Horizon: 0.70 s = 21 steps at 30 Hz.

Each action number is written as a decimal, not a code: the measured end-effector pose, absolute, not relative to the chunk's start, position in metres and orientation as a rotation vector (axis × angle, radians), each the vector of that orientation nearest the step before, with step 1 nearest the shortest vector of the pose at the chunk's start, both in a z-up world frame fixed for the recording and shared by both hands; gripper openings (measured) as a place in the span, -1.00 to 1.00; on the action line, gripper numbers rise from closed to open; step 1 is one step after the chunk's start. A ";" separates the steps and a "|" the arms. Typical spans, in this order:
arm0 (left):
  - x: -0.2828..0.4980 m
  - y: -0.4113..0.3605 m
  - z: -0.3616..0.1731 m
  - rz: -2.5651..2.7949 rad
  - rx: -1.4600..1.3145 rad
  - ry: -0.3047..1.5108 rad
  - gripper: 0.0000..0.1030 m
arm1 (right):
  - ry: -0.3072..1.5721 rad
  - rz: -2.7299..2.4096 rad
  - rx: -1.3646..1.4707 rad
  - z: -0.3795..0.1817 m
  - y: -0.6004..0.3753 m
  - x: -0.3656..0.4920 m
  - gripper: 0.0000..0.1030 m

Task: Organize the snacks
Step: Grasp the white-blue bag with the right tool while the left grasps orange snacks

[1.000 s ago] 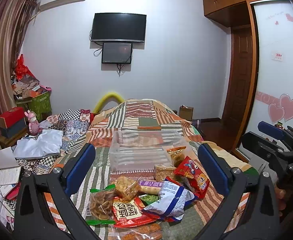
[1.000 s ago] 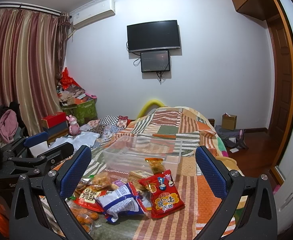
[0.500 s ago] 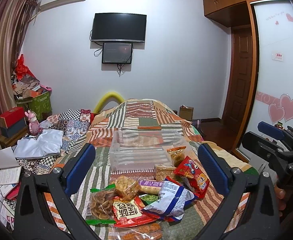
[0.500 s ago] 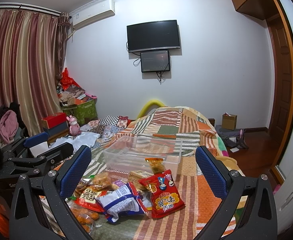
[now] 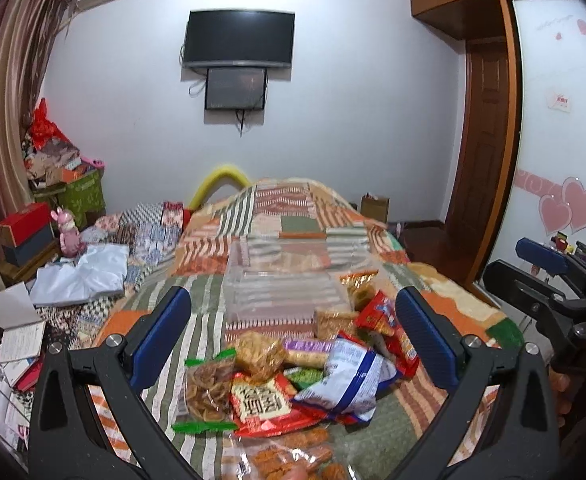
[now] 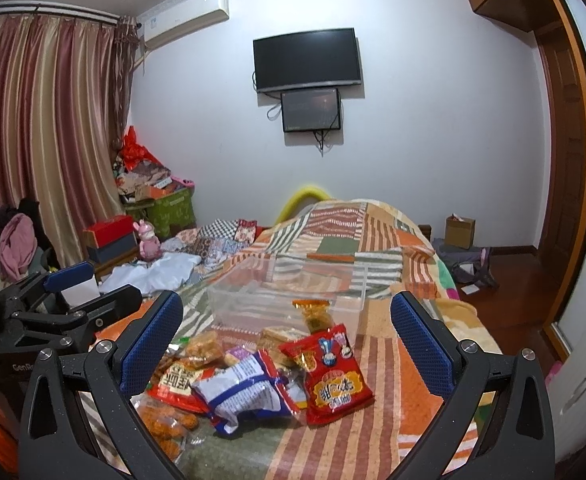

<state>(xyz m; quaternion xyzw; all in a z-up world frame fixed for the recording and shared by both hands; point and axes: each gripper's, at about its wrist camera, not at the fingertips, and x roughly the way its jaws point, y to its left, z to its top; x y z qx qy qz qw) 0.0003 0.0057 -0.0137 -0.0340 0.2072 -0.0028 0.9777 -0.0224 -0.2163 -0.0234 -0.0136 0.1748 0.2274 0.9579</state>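
The left tongs (image 5: 293, 328) have dipped a little nearer the snacks (image 5: 293, 376) since a moment ago, and that view is now blurred; the right tongs (image 6: 287, 330) have hardly stirred; both are spread wide with nothing between them. The snacks lie heaped on the bed (image 6: 393, 364), just in front of a clear bin (image 6: 285, 294); a red bag (image 6: 335, 380) sits at the right of the heap, a blue-and-white bag (image 6: 239, 394) beside it, and one orange-topped packet (image 6: 313, 314) leans against the bin's near wall.
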 end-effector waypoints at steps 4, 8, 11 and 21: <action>0.006 0.015 -0.032 -0.012 -0.096 0.514 1.00 | 0.395 0.466 -0.050 -0.036 -0.213 -0.021 1.00; 0.010 0.021 -0.058 0.004 -0.106 0.605 1.00 | 0.453 0.479 -0.069 -0.053 -0.208 -0.017 1.00; 0.010 0.019 -0.075 0.017 -0.081 0.652 1.00 | 0.509 0.504 -0.067 -0.067 -0.204 -0.013 1.00; 0.009 0.005 -0.124 -0.016 -0.050 0.816 1.00 | 0.664 0.544 -0.065 -0.108 -0.196 -0.004 1.00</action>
